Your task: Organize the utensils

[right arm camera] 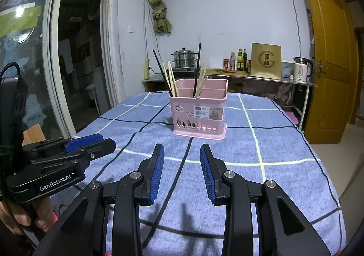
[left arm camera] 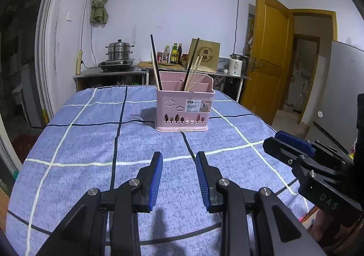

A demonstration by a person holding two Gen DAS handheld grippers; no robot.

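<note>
Fingers on both the left gripper [left arm camera: 179, 178] and right gripper [right arm camera: 182, 171] stand apart, empty; chopsticks [right arm camera: 173, 78] already stand in the basket [right arm camera: 200, 115] at twelve o'clock, seemingly sorted.

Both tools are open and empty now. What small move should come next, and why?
Probably ease the left tool forward toward the pink basket: chopsticks stand mixed, dark and light, in its compartments, both tools hold nothing, and the blue checked cloth between looks bare.

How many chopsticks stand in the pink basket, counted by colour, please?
Dark chopsticks: 2
Light wooden chopsticks: 5, as far as their overlap lets me tell
Total: 7
</note>
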